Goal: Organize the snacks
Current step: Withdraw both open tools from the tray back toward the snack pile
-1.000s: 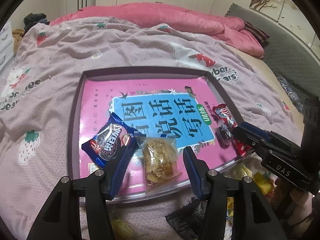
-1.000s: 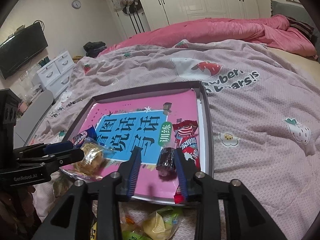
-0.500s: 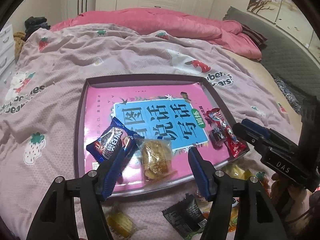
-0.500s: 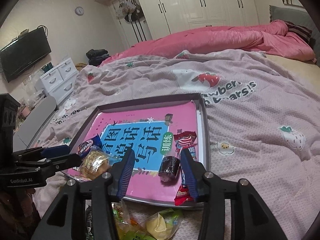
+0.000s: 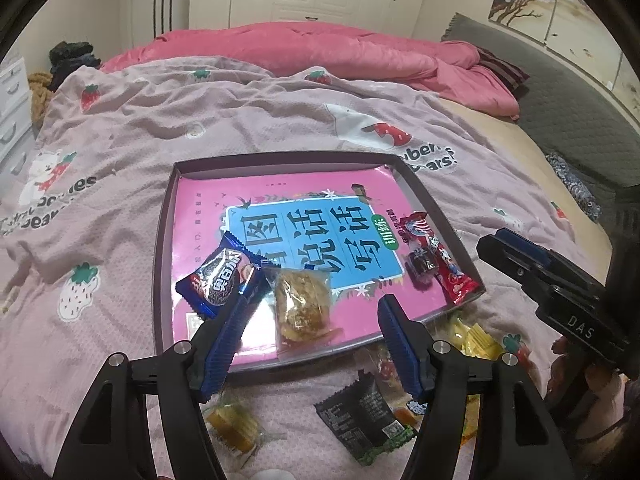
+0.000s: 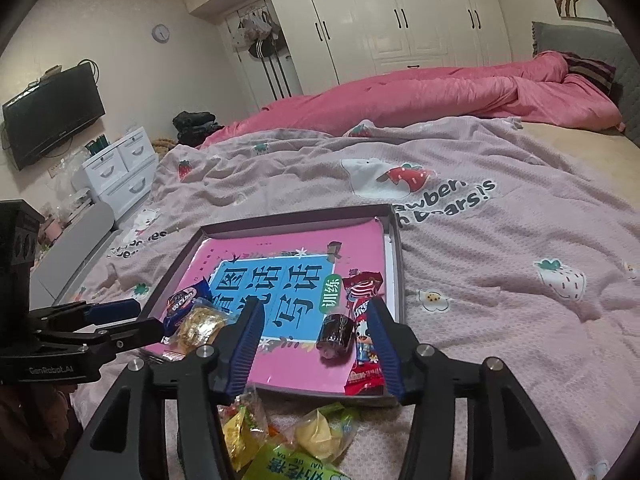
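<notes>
1. Your left gripper (image 5: 312,344) stood parted and empty above the tray's (image 5: 162,256) near edge; the pastry (image 5: 302,306) lay released below it, beside the blue pack (image 5: 224,278).
2. Your right gripper's (image 6: 316,344) jaws were opening, nothing pinched; the dark roll (image 6: 335,330) rested in the tray by the red stick (image 6: 362,332).
3. Loose snacks (image 6: 280,436) lay on the bedspread (image 6: 500,320) before the tray.
4. I judged these light, crinkly and slippery; pinch across the body, gently, since the pastry may crumble.

Each tool is matt black plastic with two angled fingers, ribbed blue pads and silver screws: the left tool (image 5: 312,344) and the right tool (image 6: 316,344). White lettering marks their bodies, "DAS" and "GenRobot.AI".
</notes>
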`<state>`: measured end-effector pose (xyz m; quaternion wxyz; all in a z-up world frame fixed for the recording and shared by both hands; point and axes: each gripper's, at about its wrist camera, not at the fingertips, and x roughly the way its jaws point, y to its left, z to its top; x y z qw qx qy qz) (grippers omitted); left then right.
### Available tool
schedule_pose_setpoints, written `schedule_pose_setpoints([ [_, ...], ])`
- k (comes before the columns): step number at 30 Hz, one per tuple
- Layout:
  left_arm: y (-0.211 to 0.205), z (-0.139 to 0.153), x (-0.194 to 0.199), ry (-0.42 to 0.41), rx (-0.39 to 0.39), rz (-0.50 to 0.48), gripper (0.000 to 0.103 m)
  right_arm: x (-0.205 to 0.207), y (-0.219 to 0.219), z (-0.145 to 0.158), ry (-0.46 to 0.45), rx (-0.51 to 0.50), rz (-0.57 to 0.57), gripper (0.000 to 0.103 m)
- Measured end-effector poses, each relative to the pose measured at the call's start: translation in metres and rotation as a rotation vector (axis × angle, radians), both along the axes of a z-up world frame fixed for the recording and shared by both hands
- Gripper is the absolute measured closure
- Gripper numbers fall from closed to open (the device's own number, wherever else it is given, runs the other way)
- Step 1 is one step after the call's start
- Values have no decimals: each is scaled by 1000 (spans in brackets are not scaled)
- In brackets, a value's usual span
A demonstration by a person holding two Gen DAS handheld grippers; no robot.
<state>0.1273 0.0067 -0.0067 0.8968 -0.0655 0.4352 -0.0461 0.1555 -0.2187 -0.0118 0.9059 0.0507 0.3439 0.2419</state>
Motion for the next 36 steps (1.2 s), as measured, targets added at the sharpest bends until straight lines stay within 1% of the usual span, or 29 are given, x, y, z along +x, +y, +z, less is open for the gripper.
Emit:
schedule_pose_setpoints([
  [3, -3, 3, -5, -4, 6, -6, 34, -6, -1, 4, -11, -2, -1, 46],
  [17, -7, 17, -23, -20, 12, -17, 34, -27, -3, 14, -38, -6, -18, 45],
  [25, -4, 19, -30, -13, 2, -16, 34, -35, -8, 19, -45, -3, -36, 44],
  [32, -4, 16, -38, 9, -7, -20, 34, -44, -14, 22, -48, -3, -45, 43],
  [34, -5, 17, -39, 7, -9, -20, 34, -47, -15, 23, -49, -2, -51, 40],
  [36, -5, 17, -39, 9, -9, -21, 34, -48, -17, 23, -48, 0, -57, 38],
])
